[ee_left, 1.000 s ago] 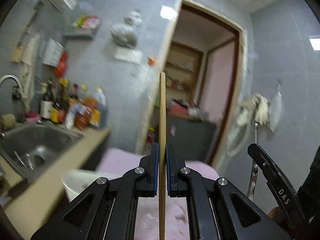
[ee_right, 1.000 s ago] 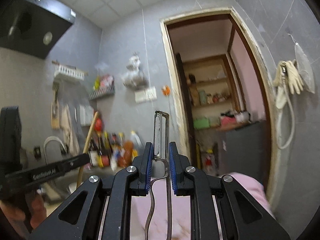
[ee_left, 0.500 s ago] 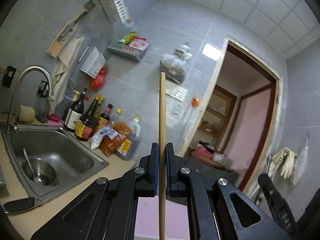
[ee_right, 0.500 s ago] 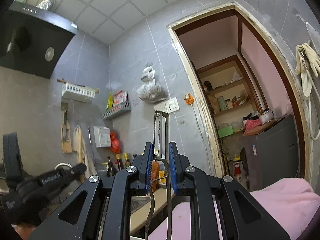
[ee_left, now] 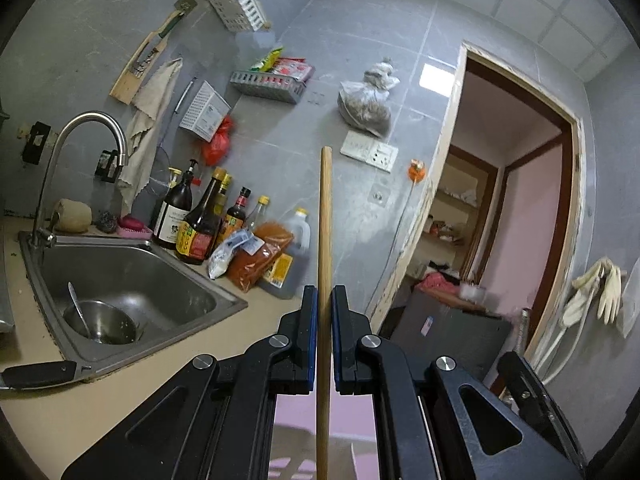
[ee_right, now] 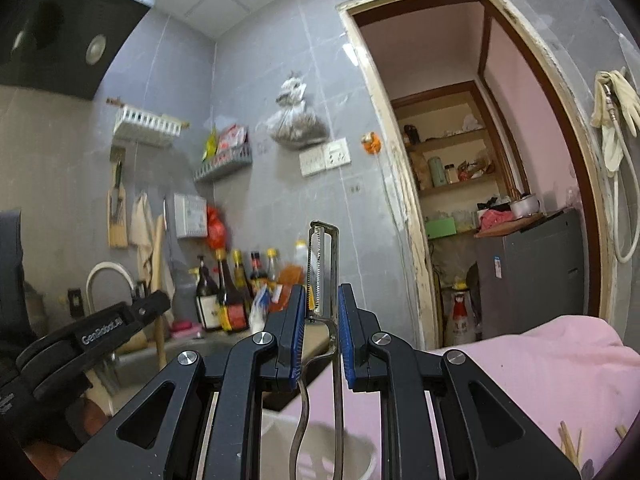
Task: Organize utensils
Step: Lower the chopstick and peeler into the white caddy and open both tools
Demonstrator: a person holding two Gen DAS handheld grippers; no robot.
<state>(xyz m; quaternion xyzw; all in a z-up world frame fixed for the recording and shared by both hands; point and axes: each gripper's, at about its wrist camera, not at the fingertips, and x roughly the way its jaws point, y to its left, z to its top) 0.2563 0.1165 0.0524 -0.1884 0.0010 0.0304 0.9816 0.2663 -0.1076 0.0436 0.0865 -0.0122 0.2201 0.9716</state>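
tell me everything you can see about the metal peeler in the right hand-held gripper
The peeler is bare grey metal, with a narrow rectangular head frame holding a slotted, toothed blade. Below the head, two wire arms run down as a handle, one wavy, one straight. It stands upright, head up, clamped between the blue pads of the right hand-held gripper, which is shut on it at the base of the head. Nothing else touches it; its lower end runs out of view.

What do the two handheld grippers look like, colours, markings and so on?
The left gripper and right gripper look alike: matte black angular linkage arms with triangular cut-outs, round silver screw heads, and blue pads lining the inner fingers. White "GenRobot.AI" lettering marks the left one's side. No cables or sleeves show.
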